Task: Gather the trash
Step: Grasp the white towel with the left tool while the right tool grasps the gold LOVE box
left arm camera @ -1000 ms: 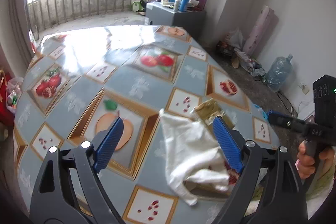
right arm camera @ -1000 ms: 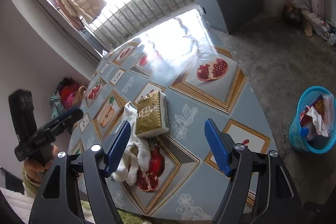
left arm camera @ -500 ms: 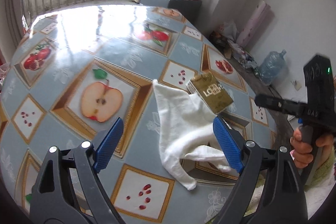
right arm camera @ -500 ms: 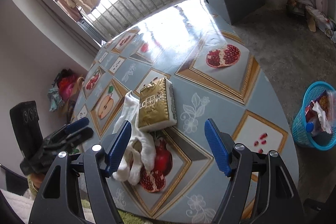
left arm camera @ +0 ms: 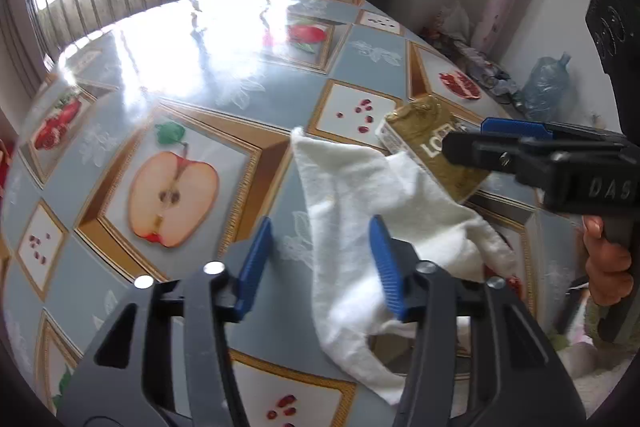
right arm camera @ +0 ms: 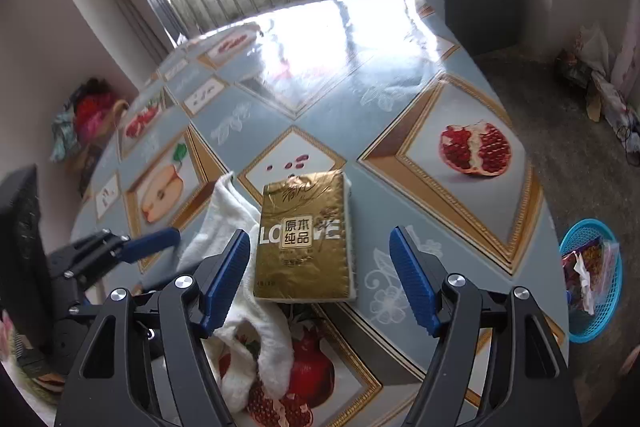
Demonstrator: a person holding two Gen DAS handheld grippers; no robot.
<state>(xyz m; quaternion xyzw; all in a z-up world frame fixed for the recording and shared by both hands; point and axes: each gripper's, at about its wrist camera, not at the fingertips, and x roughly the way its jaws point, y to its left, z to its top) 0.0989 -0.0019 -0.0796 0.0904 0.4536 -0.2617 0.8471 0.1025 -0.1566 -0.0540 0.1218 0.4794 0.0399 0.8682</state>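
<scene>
Round surface with a fruit-print cover fills both views, glare across its far half. White cloth lies crumpled near the surface's near edge, one corner tucked against the gold tissue pack, which lies flat beside it, label up. Blue basket sits on the floor off the surface's right side, wrappers inside. Left gripper: jaws have just been closing, now at a medium gap, the cloth's left edge between the pads, which don't press it; nothing held. Right gripper: jaws wide, hovering over the tissue pack's near end, pads either side of it, not touching, nothing held.
</scene>
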